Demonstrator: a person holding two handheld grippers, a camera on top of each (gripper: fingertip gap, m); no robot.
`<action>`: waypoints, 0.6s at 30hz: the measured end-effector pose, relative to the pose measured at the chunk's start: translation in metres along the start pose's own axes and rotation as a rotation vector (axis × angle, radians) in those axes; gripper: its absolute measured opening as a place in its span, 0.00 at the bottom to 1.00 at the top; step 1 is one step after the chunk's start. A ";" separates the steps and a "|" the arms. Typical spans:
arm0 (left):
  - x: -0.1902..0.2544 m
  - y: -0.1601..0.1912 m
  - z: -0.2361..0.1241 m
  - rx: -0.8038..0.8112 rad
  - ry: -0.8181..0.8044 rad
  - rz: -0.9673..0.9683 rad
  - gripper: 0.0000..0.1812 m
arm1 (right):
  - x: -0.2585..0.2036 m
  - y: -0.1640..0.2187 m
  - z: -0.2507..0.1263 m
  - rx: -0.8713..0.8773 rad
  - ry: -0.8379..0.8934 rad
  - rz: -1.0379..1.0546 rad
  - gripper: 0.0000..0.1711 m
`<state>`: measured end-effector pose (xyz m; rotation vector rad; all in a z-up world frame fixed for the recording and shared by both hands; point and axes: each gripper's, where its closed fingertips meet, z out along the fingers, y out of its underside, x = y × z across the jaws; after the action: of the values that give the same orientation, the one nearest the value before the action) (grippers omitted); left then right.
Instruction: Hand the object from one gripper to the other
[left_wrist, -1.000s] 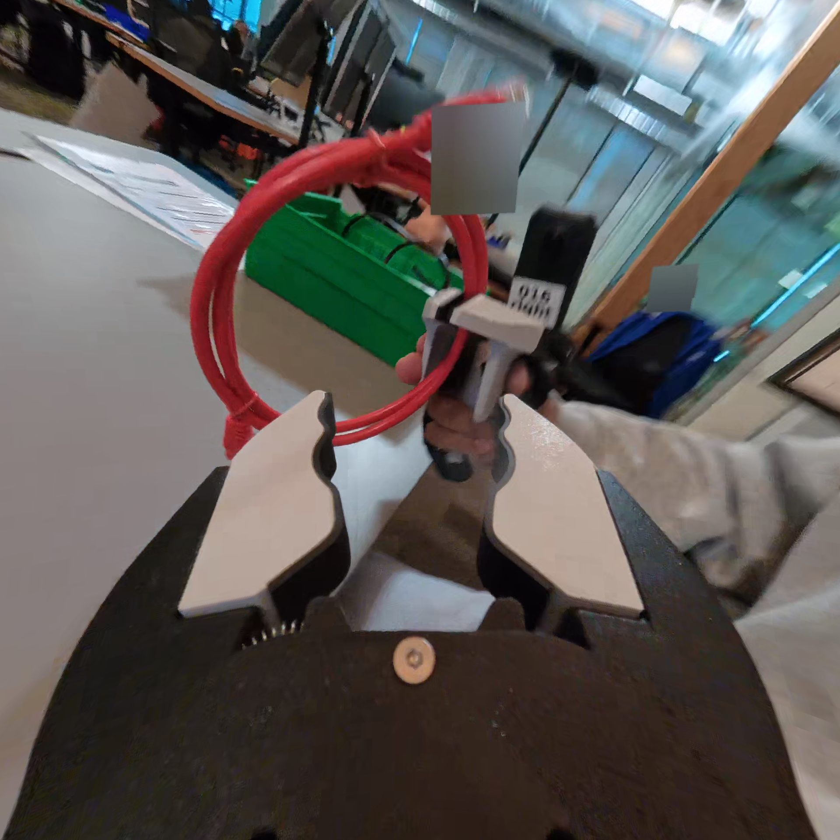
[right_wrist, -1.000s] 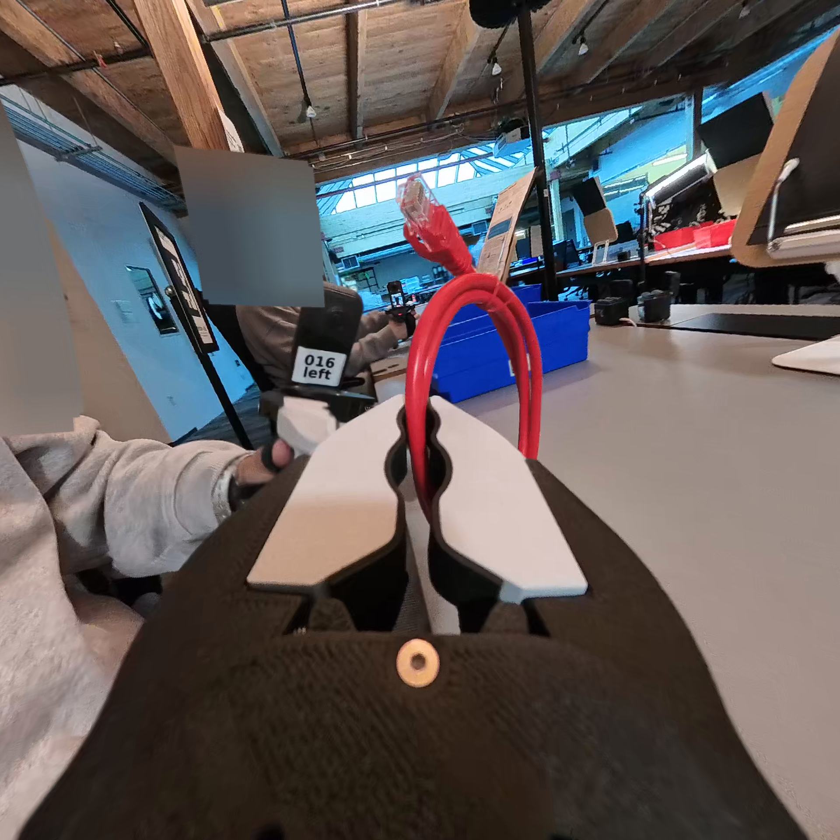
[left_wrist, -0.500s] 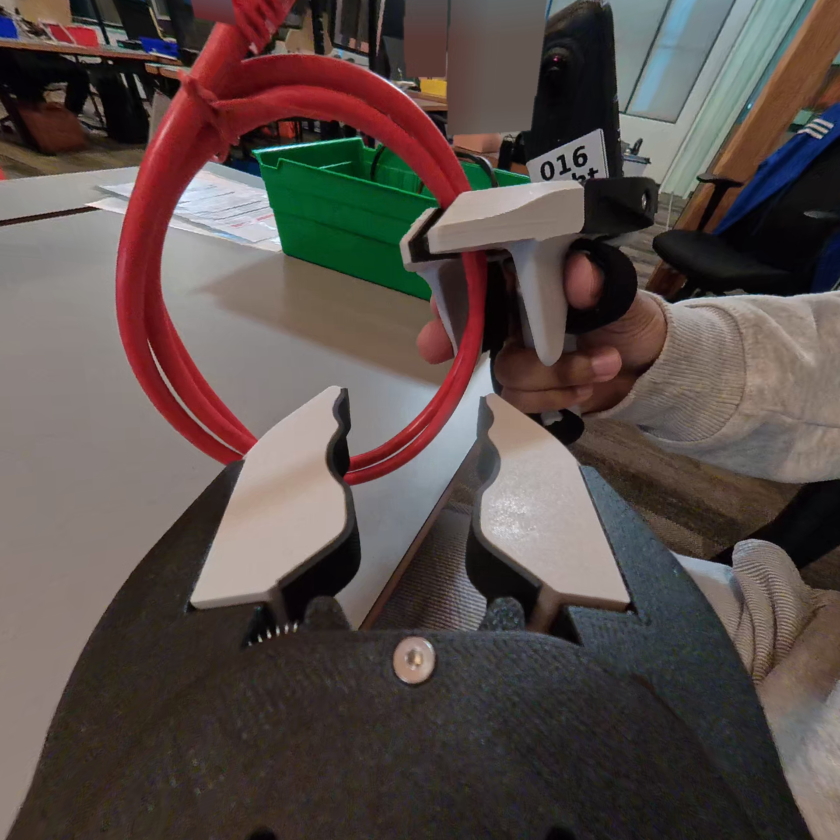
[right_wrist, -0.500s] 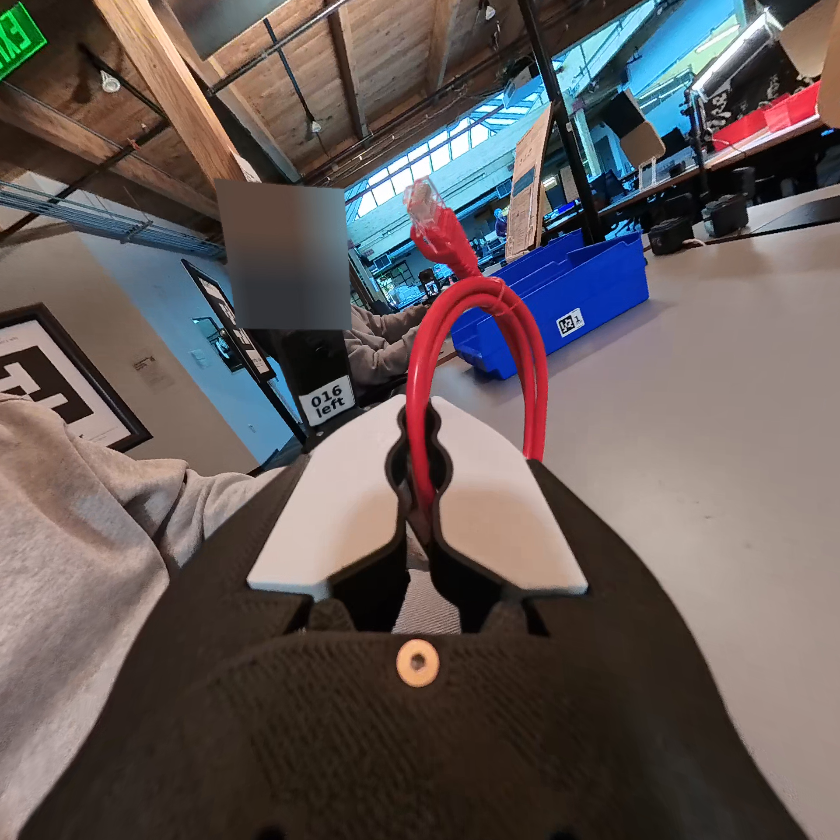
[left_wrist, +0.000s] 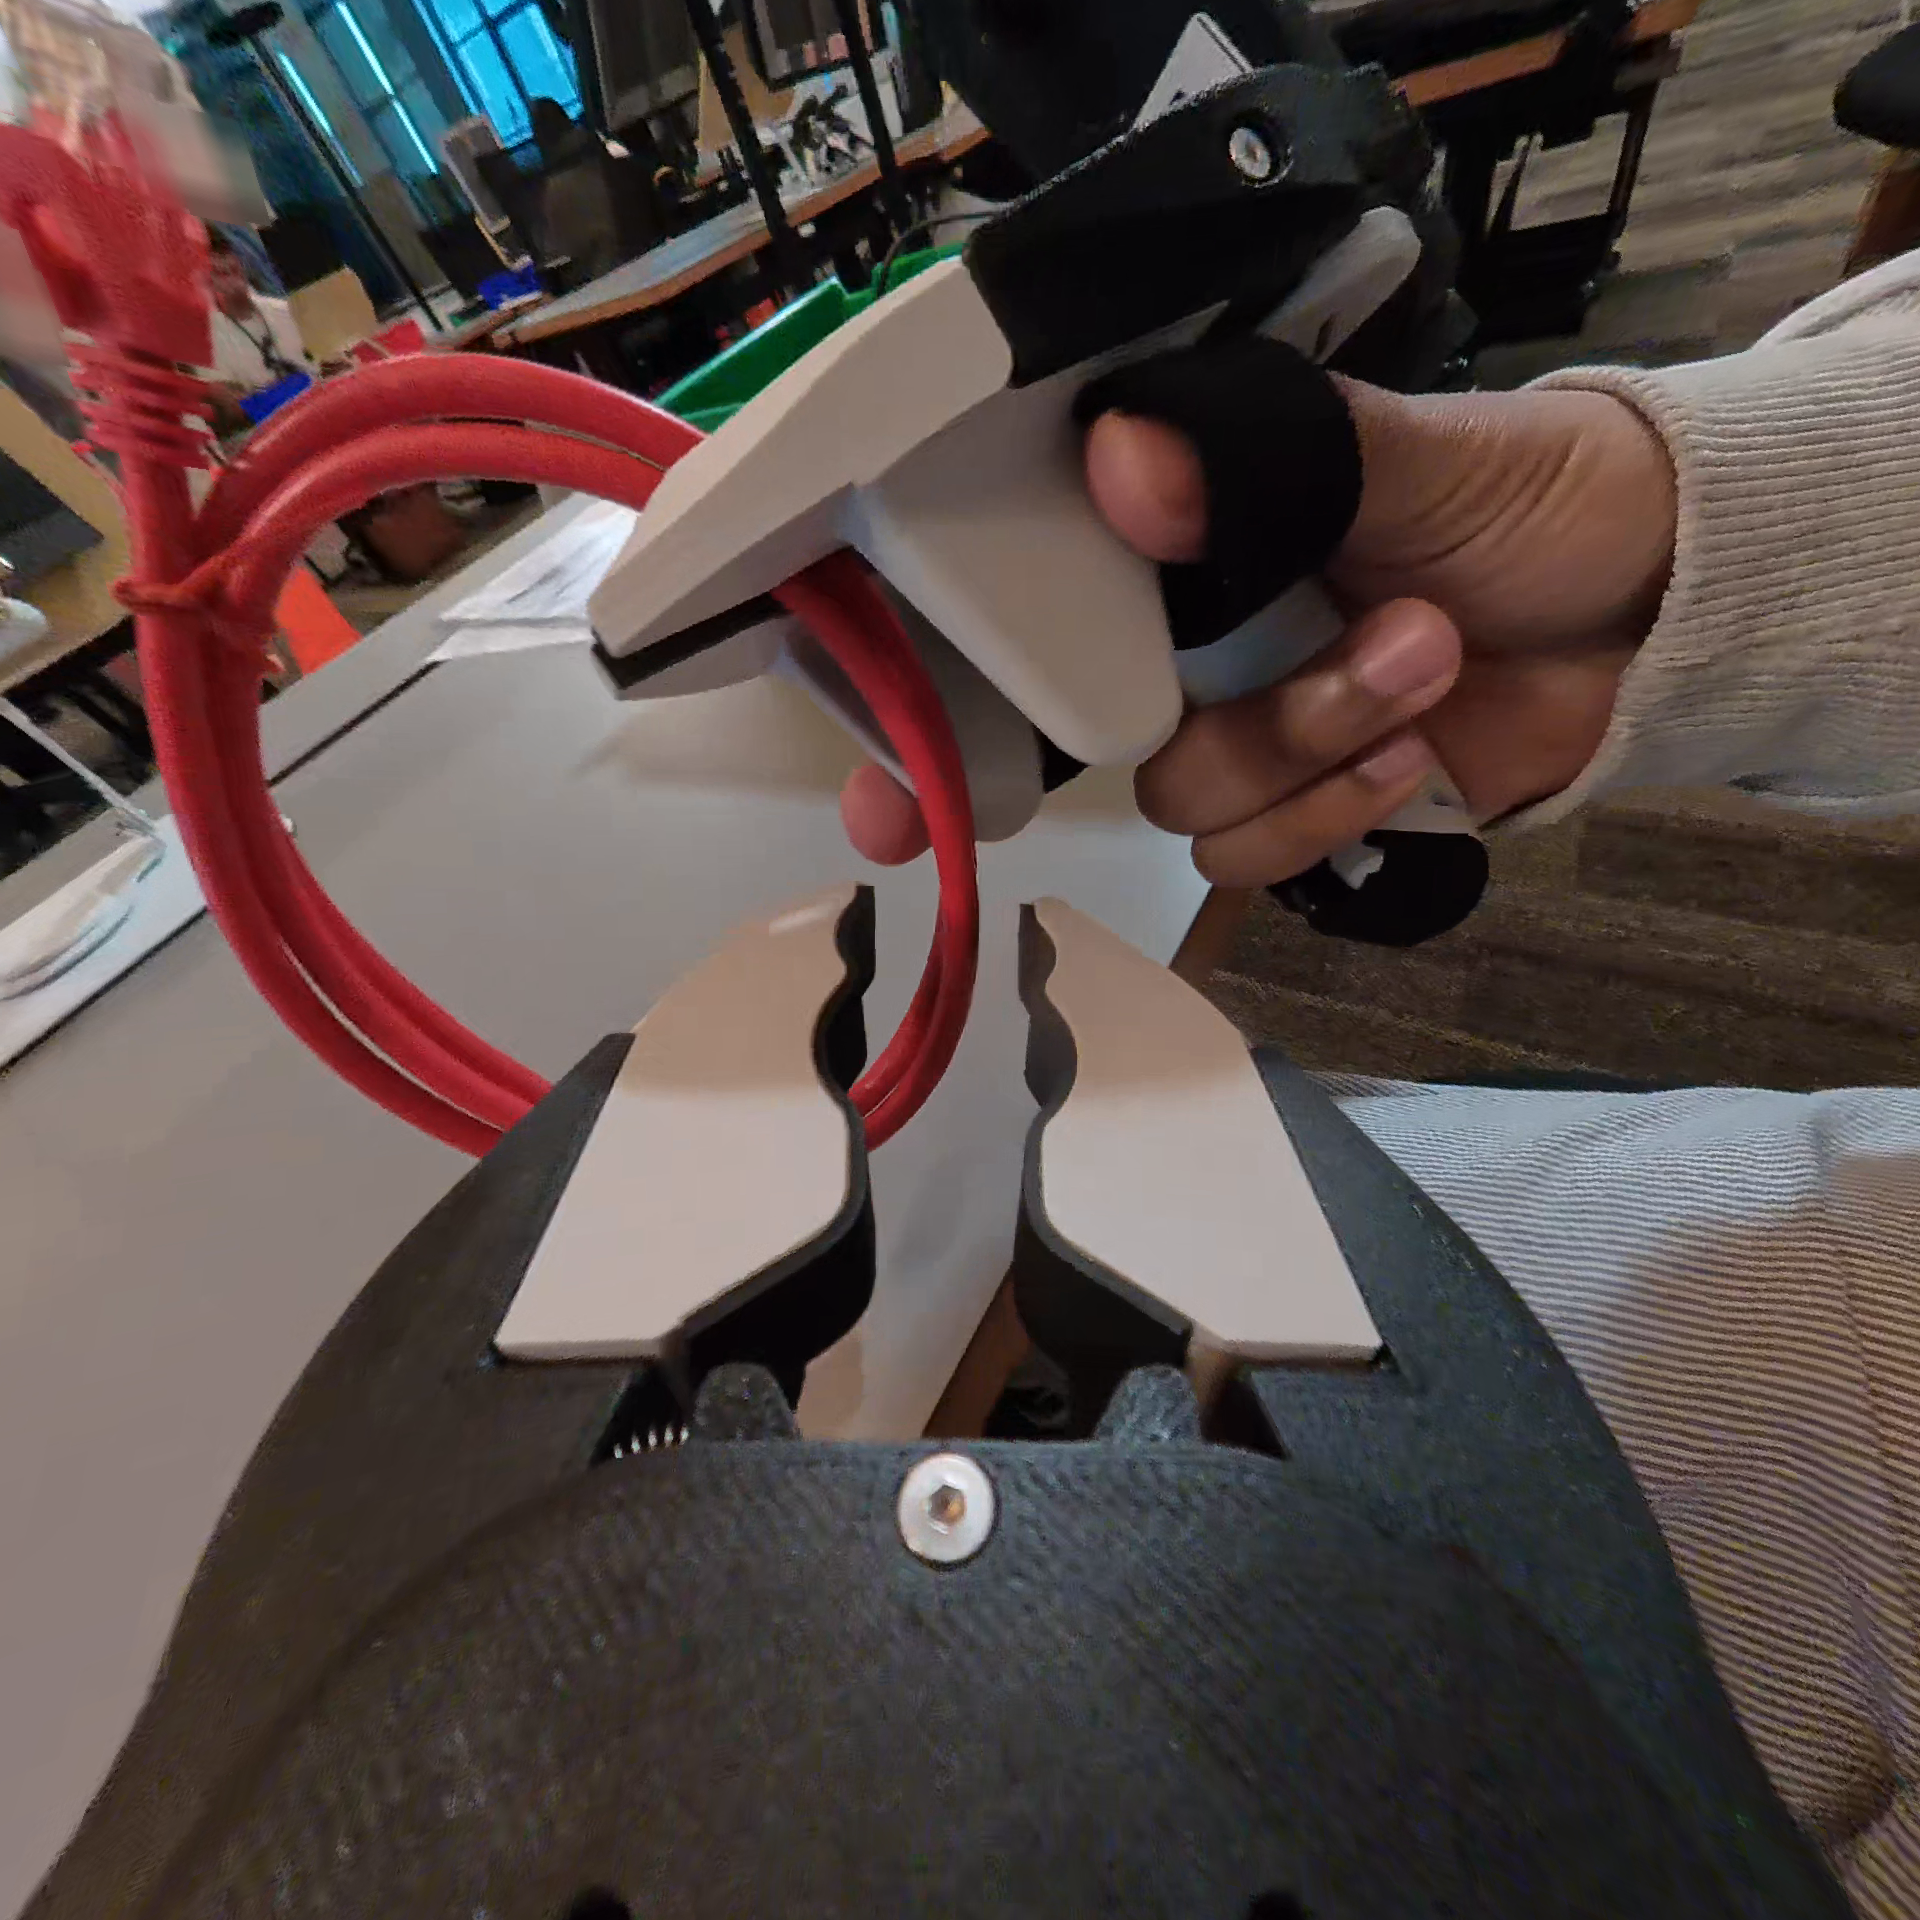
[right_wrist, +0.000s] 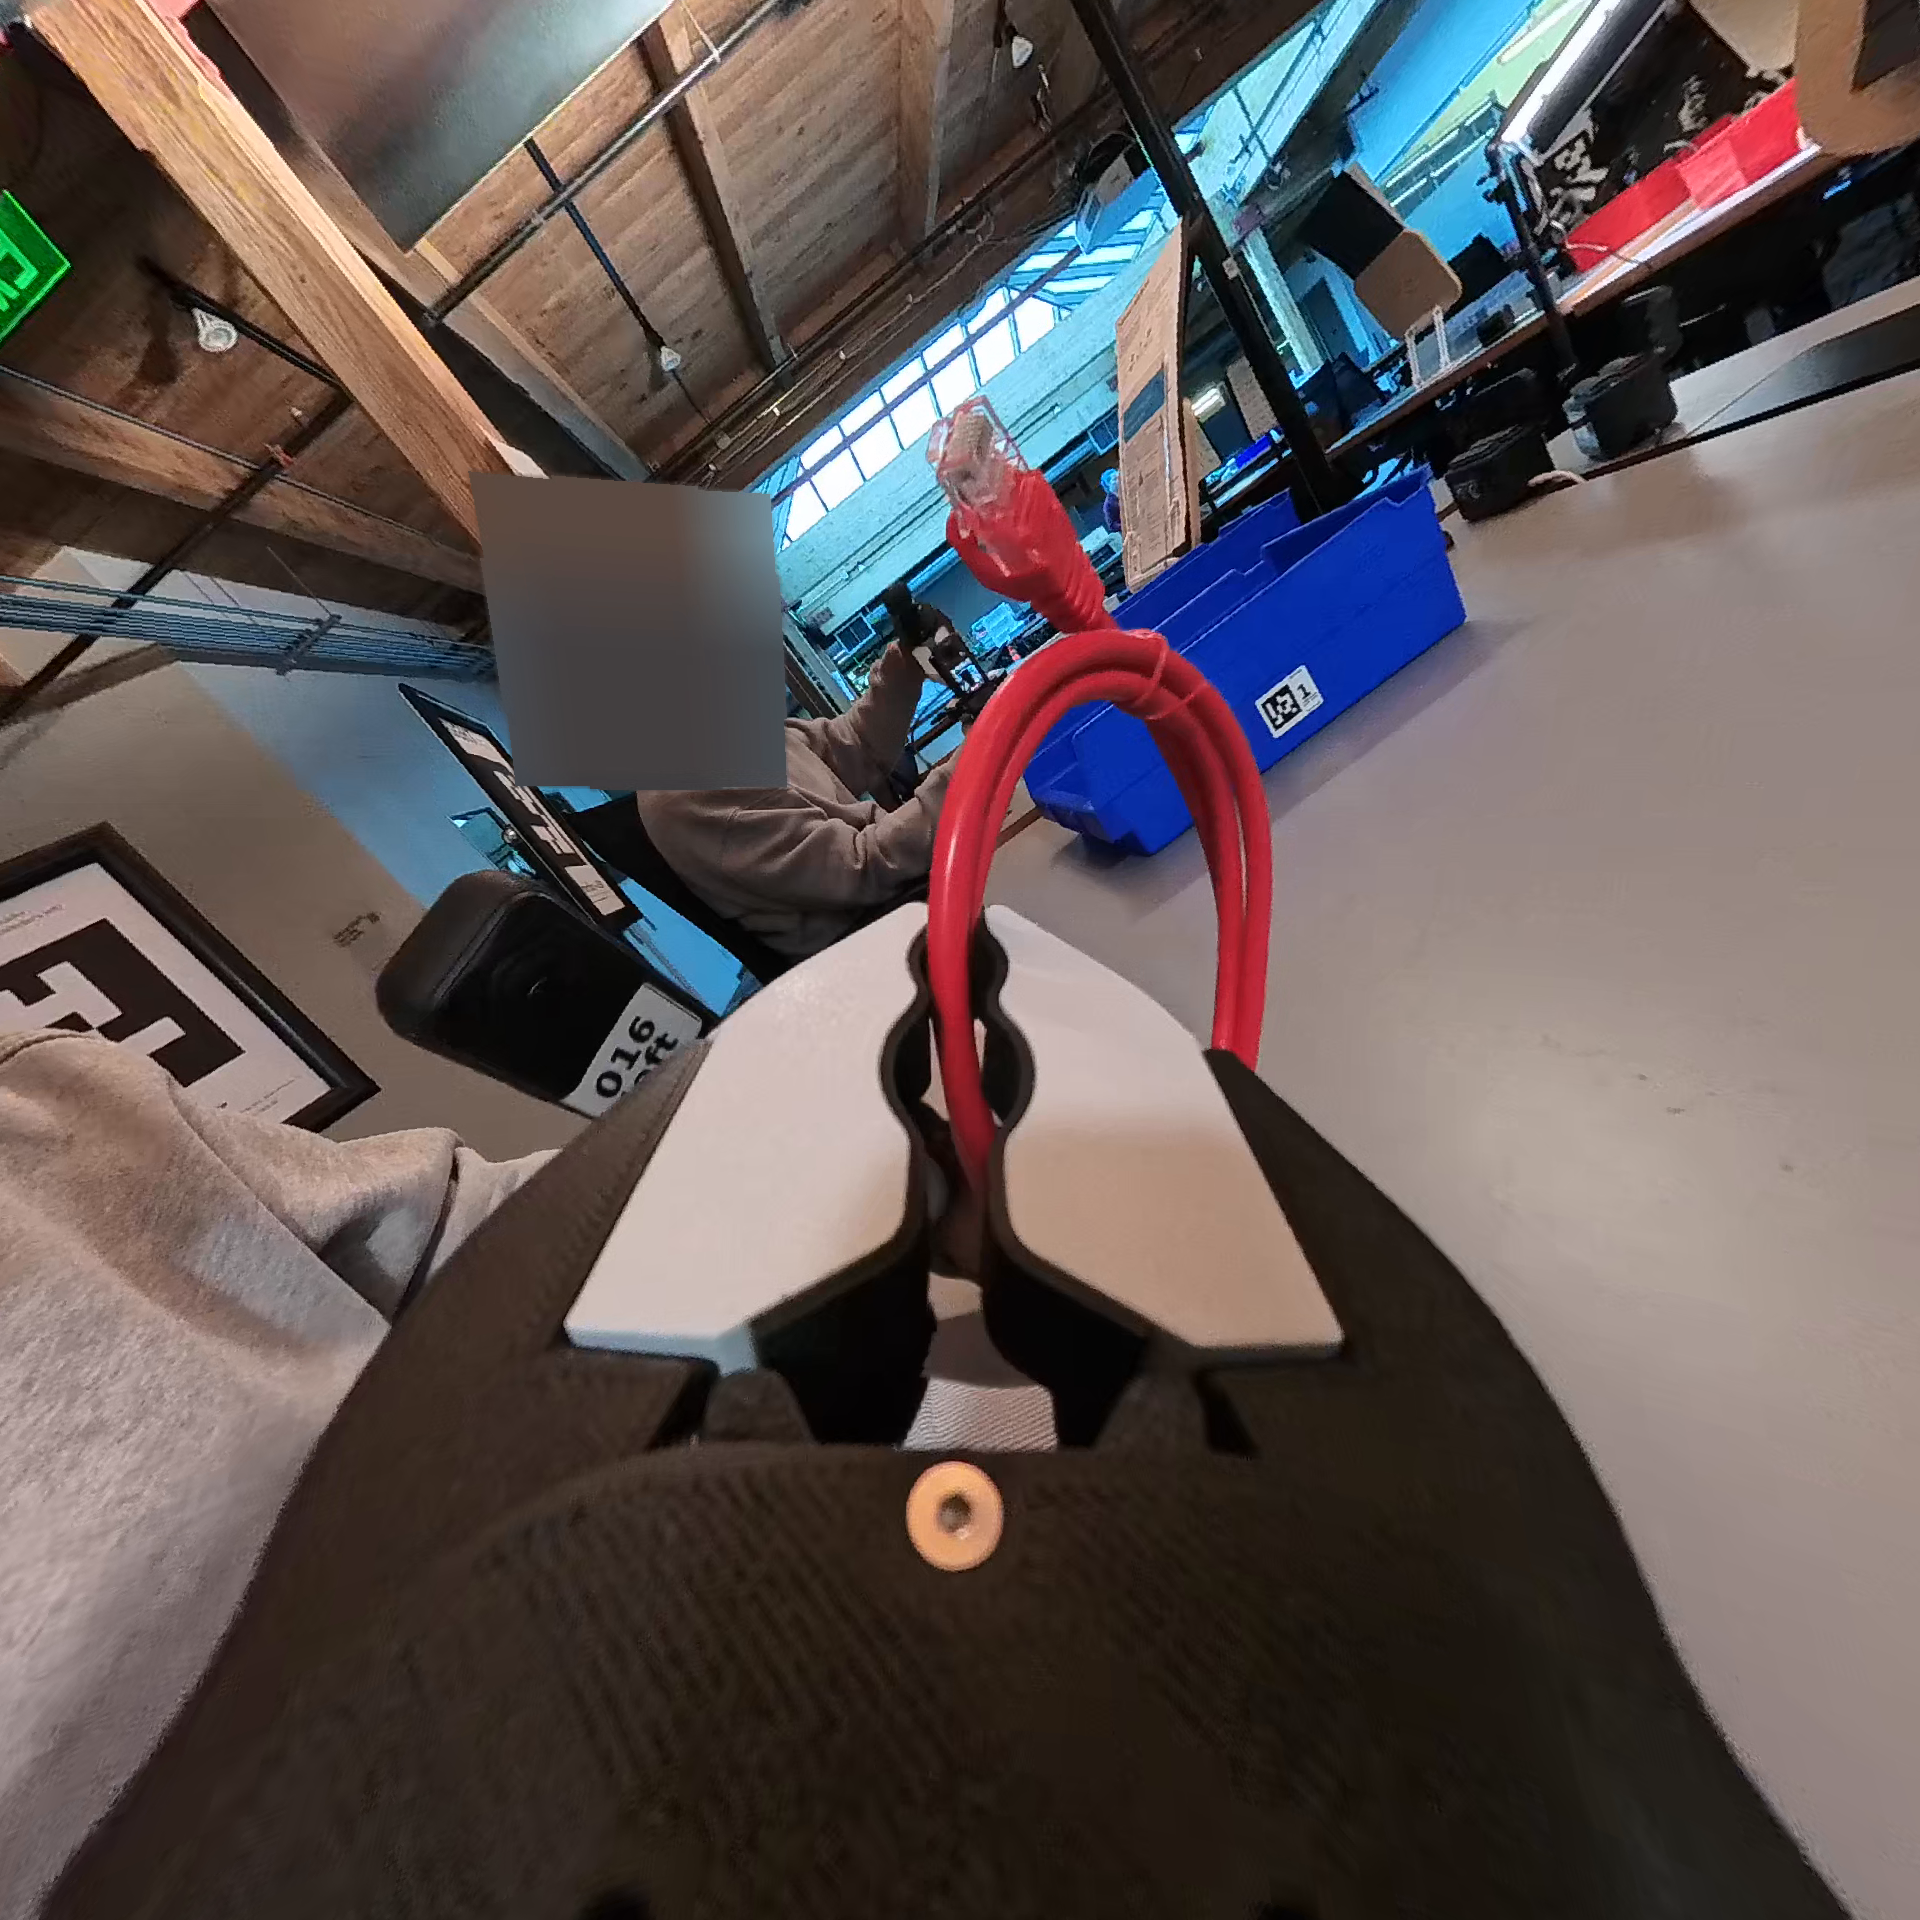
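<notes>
The right tongs (right_wrist: 956, 940) pinch a glossy red cable (right_wrist: 1242, 831) coiled in a round loop, which passes between the released left tongs (left_wrist: 945, 904) above the smooth grey worktop (left_wrist: 416, 935).

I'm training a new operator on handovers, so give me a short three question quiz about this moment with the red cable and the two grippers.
1. True or false: the left gripper has already clamped the red cable.
2. Which gripper holds the cable now? A) left B) right C) neither
3. Fill in: on the table behind the cable coil stands a ____ bin.

Key:
1. False. Its jaws stand apart, with the cable strands passing between them.
2. B. The right gripper is shut on the coil.
3. Blue.
</notes>
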<state>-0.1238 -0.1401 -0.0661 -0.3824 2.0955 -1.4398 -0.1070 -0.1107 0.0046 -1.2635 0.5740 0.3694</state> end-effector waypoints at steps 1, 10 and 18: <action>0.000 0.001 0.001 -0.006 0.001 -0.009 0.14 | 0.000 0.001 0.000 -0.002 -0.002 0.004 0.03; 0.006 -0.002 0.001 0.017 0.016 0.021 0.03 | -0.002 -0.003 -0.004 0.040 -0.025 -0.026 0.04; -0.012 -0.015 -0.008 0.107 0.021 -0.167 0.03 | 0.002 -0.016 -0.015 0.108 -0.031 -0.071 0.18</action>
<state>-0.1204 -0.1337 -0.0472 -0.5116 2.0328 -1.6504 -0.0994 -0.1294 0.0128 -1.1693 0.5146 0.2941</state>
